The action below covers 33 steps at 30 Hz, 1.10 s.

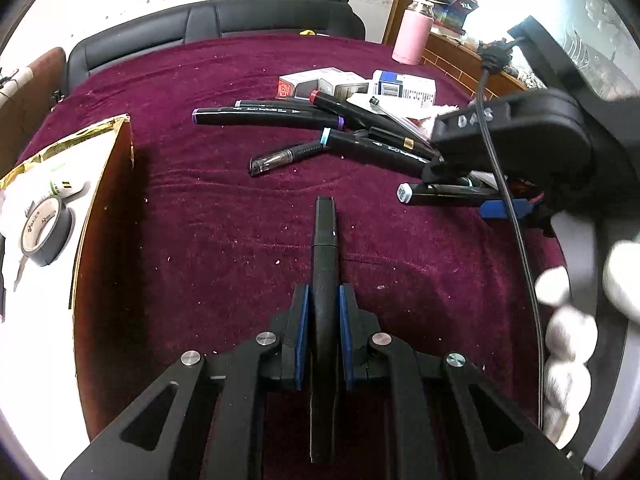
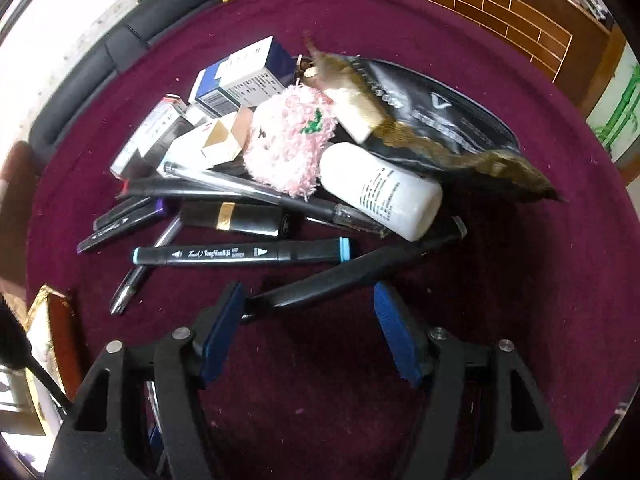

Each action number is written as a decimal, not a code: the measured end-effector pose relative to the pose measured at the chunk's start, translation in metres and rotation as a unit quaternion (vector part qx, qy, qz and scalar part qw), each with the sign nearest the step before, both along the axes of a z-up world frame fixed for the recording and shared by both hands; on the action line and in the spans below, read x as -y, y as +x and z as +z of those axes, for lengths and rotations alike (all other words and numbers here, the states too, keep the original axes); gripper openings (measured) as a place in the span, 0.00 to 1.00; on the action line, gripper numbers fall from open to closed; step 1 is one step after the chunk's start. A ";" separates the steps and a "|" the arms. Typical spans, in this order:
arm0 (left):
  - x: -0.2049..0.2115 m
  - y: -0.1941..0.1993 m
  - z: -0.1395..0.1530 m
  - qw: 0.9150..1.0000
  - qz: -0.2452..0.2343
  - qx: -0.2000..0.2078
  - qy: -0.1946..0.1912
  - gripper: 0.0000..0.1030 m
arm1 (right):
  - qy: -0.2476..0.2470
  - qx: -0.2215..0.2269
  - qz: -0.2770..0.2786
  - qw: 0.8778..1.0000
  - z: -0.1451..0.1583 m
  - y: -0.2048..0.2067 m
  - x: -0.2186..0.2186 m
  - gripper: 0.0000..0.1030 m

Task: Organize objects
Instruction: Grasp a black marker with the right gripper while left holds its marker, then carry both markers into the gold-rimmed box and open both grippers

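Black marker (image 1: 325, 280) is clamped in the left claw (image 1: 324, 300); right claw (image 2: 308, 300) gapes over another marker (image 2: 340, 276).

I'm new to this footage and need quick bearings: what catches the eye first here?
A jumbled heap on the maroon cloth: a fluffy pink toy against a white bottle, with black markers strewn in front. The left gripper clamps one black marker, while the right gripper hangs open over another marker.
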<state>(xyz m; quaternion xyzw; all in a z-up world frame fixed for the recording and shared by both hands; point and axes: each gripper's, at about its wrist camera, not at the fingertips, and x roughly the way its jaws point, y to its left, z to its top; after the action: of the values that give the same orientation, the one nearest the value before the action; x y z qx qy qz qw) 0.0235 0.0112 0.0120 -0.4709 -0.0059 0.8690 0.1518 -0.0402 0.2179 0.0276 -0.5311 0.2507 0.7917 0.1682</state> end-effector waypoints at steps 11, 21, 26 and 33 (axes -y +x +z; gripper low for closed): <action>0.003 0.006 0.001 1.000 -0.009 -0.004 0.007 0.11 | 0.097 0.062 0.063 0.991 0.002 -0.007 0.027 0.49; 0.022 0.028 0.010 0.998 0.000 0.003 0.065 0.11 | -0.003 0.005 0.094 0.996 0.006 0.063 -0.016 0.12; 0.033 0.042 0.024 0.997 0.007 0.000 0.083 0.11 | -0.068 -0.029 0.113 0.991 0.008 0.095 -0.029 0.12; 0.056 0.056 0.038 0.994 0.028 -0.001 0.101 0.11 | -0.119 -0.077 0.149 0.979 0.031 0.122 -0.020 0.12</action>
<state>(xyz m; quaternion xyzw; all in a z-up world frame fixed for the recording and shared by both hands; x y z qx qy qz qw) 0.0798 -0.0451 0.0498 -0.4519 -0.1065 0.8683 0.1744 0.0818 0.2381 0.0581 -0.5163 0.2735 0.8107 -0.0361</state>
